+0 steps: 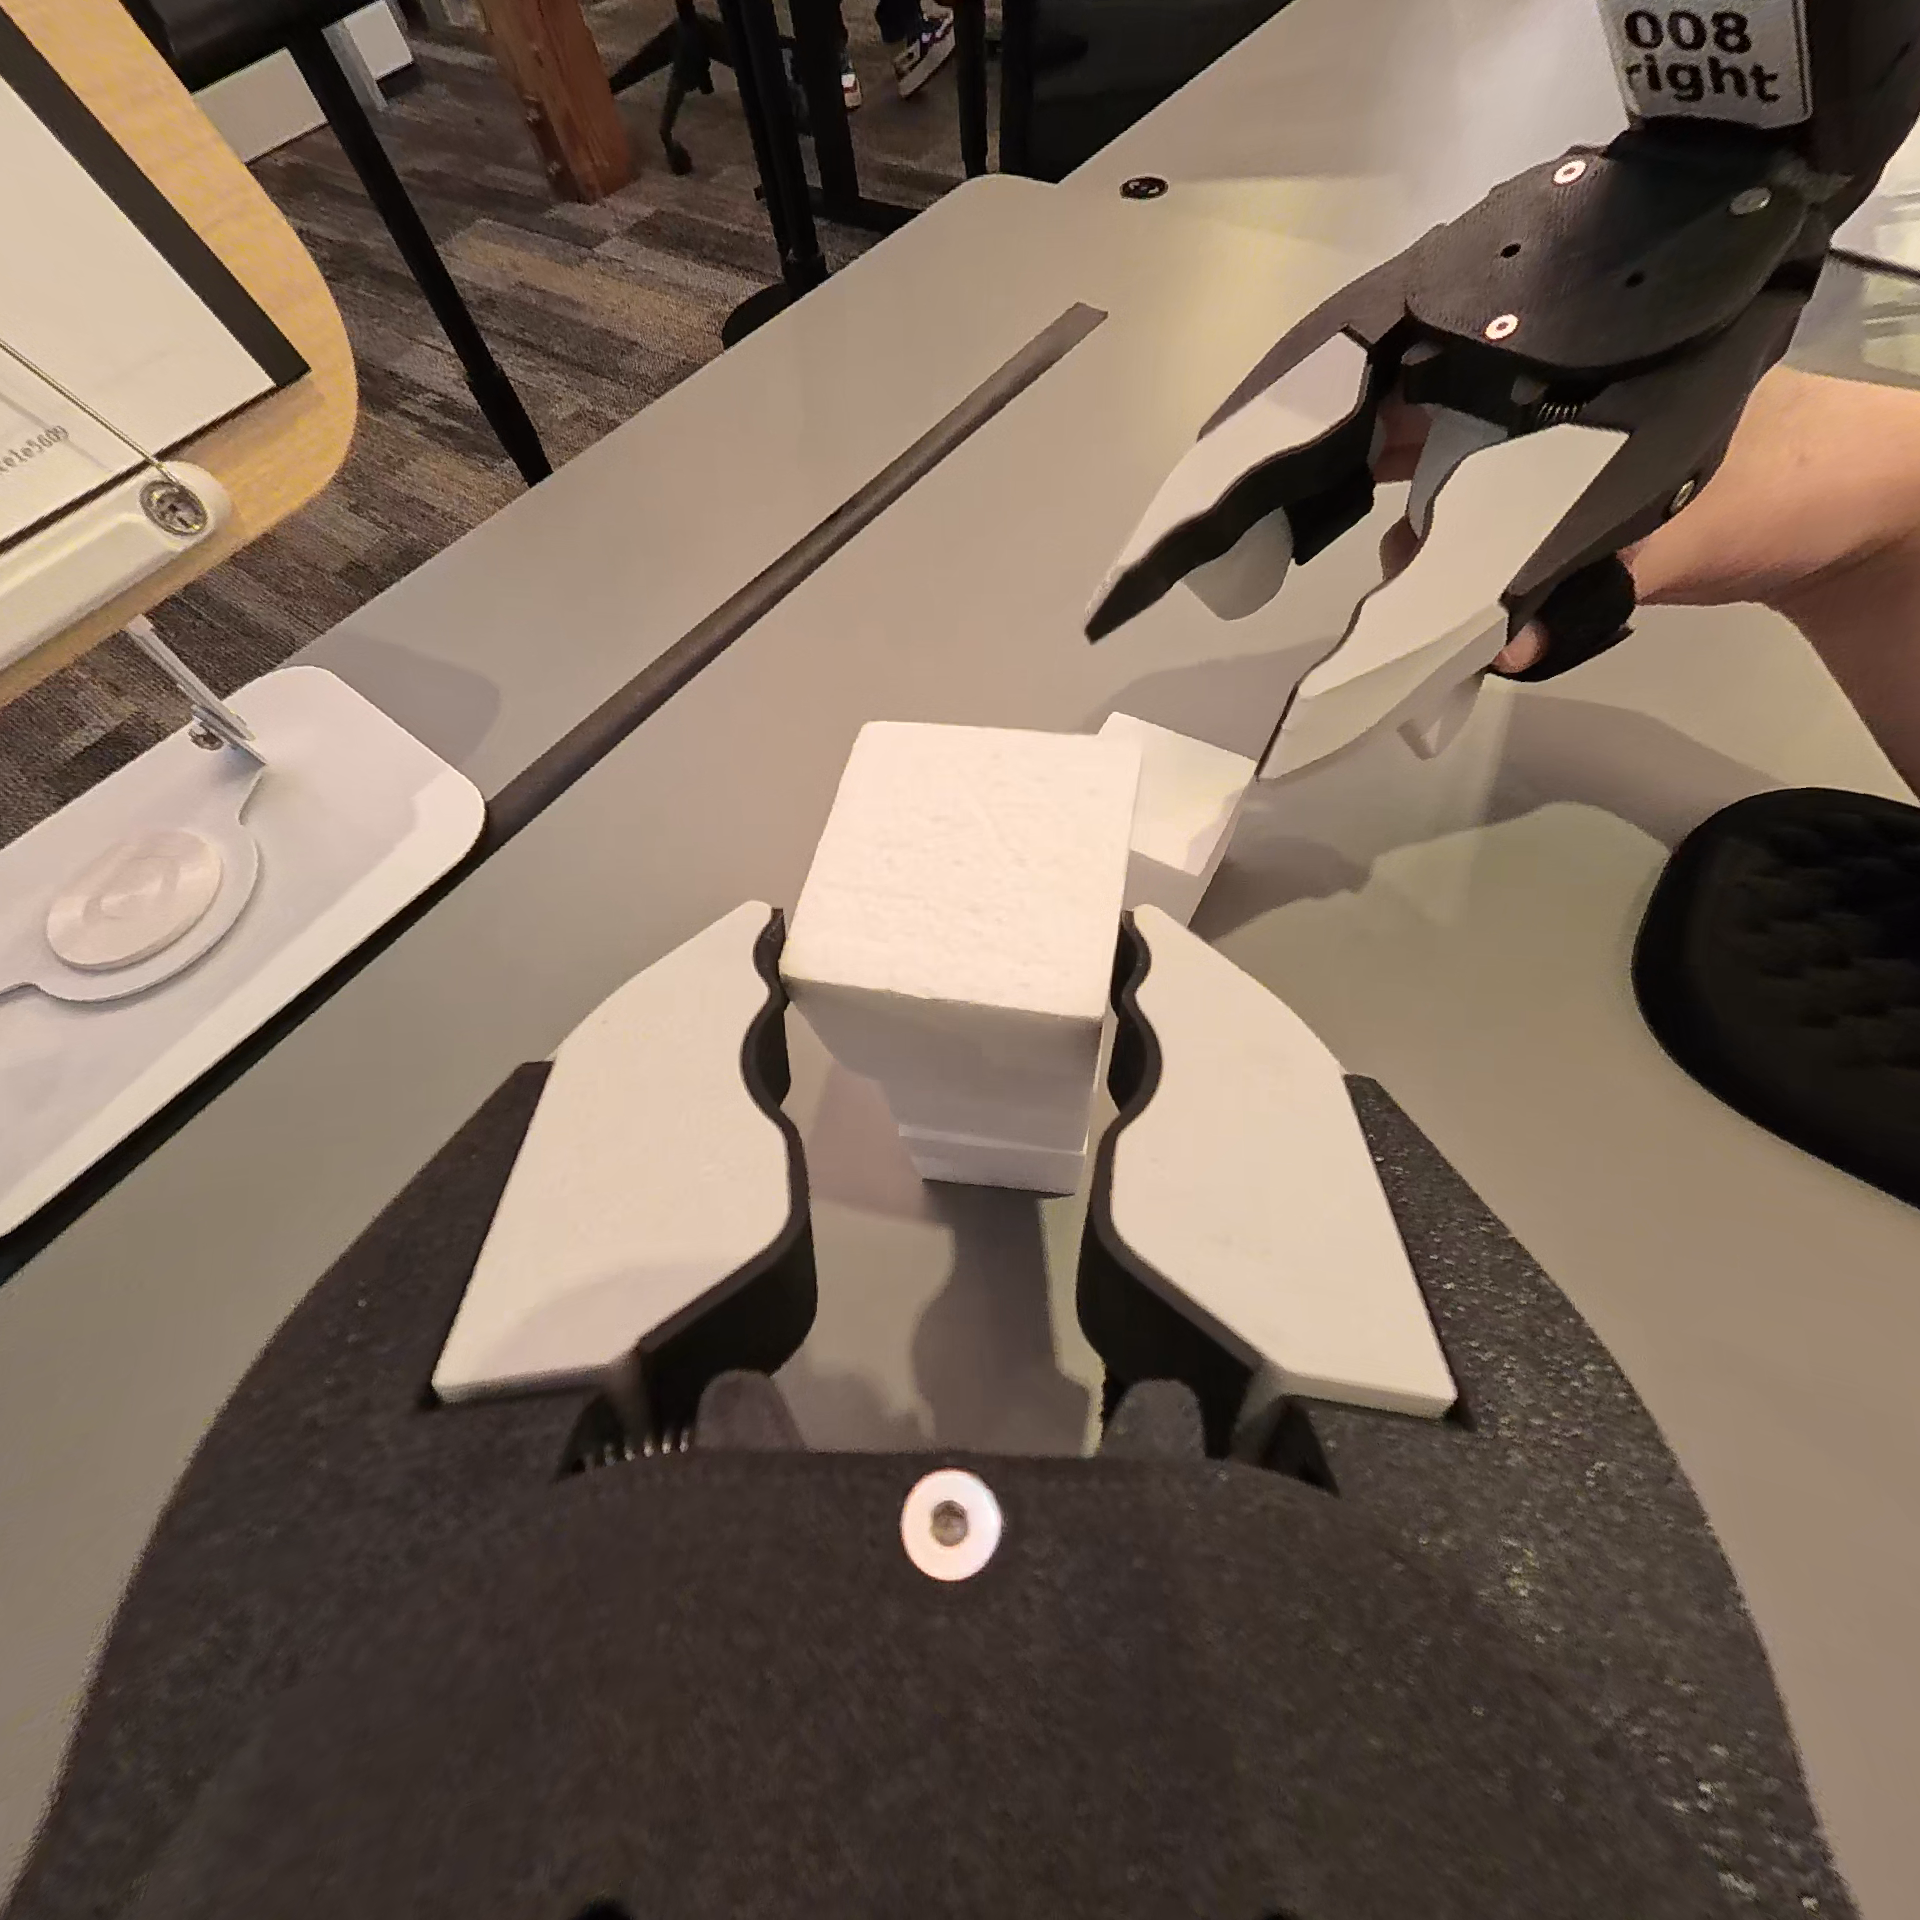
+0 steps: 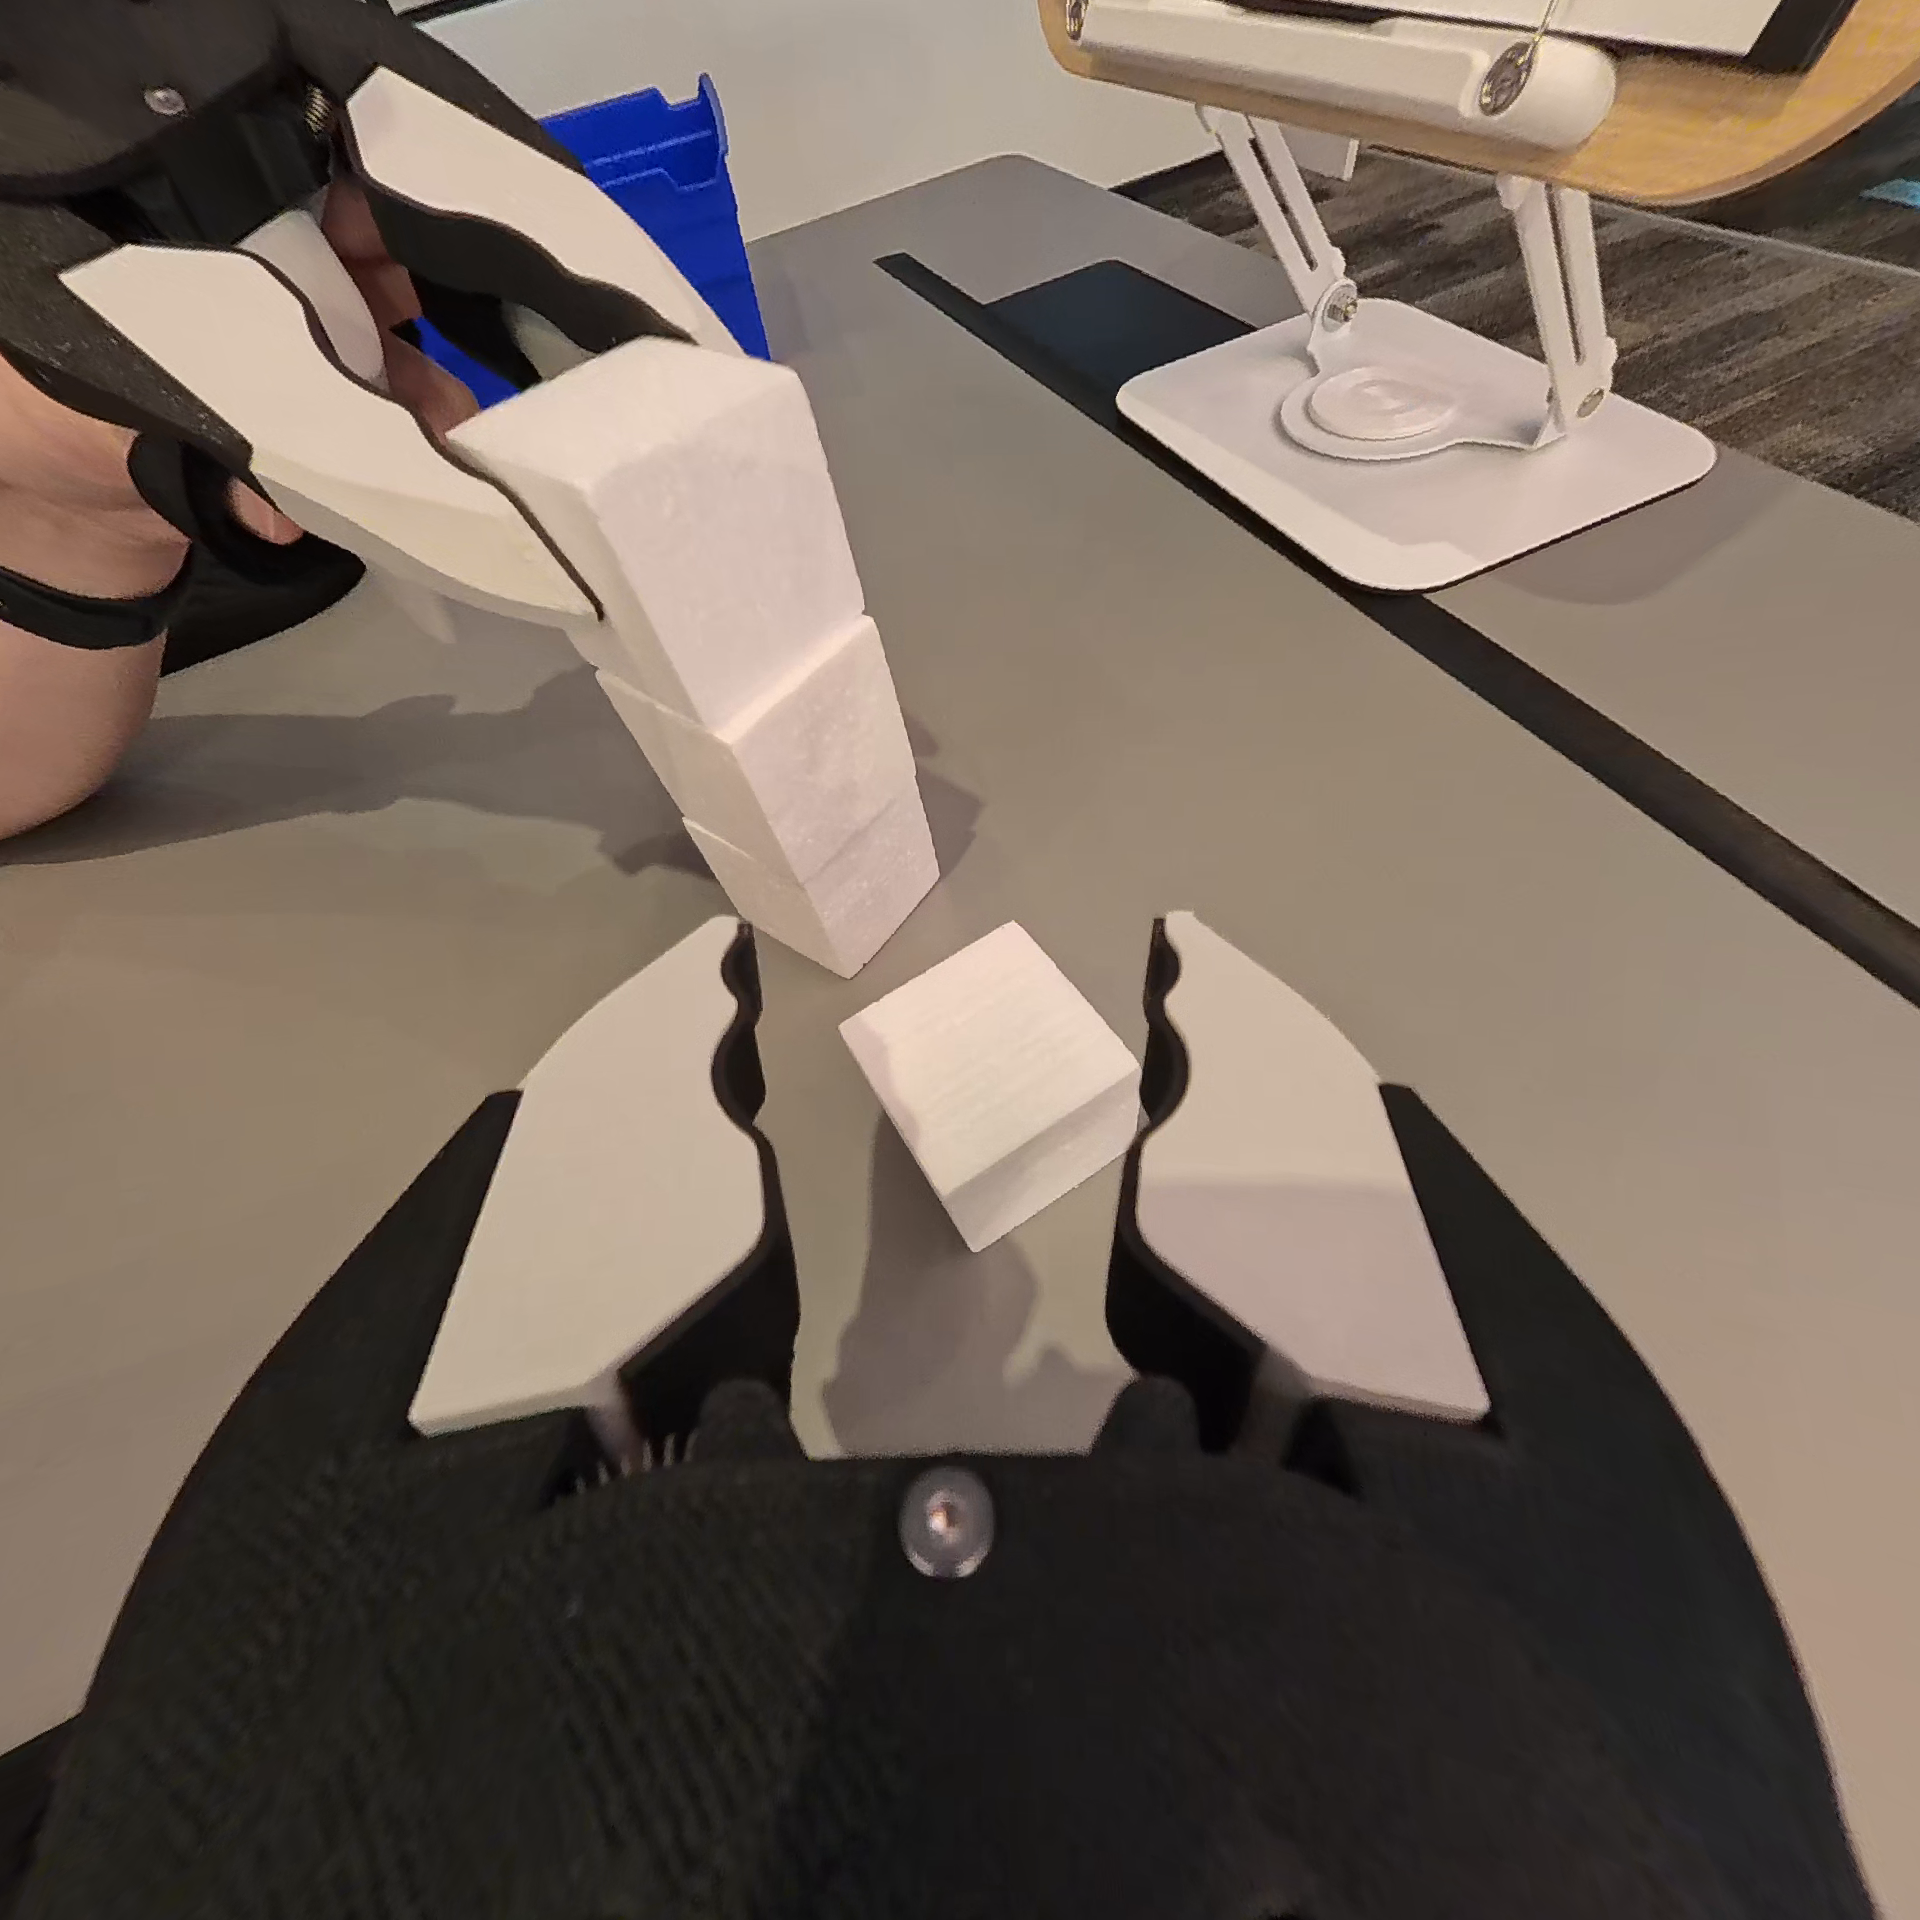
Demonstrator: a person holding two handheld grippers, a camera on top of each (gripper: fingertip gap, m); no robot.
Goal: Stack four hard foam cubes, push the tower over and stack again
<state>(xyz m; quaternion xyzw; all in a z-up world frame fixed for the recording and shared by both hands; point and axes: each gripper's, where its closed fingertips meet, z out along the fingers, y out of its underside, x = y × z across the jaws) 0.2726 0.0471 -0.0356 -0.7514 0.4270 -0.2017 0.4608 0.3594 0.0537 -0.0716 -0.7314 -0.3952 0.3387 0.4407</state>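
Three white foam cubes form a tower on the grey table (image 2: 1247, 790). My left gripper (image 1: 951, 920) is shut on the top cube (image 1: 956, 862), one finger on each side face. The lower cubes (image 1: 987, 1143) show beneath it. In the right wrist view the left gripper (image 2: 675, 483) holds that top cube (image 2: 707, 499) above the middle cube (image 2: 810, 727) and the bottom cube (image 2: 862, 883). My right gripper (image 2: 953, 925) is open around a loose fourth cube (image 2: 987, 1081) lying beside the tower's base. The left wrist view shows the right gripper (image 1: 1179, 701) open over that cube (image 1: 1174, 821), which is partly hidden.
A white stand base (image 1: 312, 831) sits on the table to the left of the tower, seen again in the right wrist view (image 2: 1403, 457). A dark groove (image 1: 779, 561) runs along the table. A black padded rest (image 1: 1787, 997) lies on the right. A blue bin (image 2: 665, 156) stands behind the left gripper.
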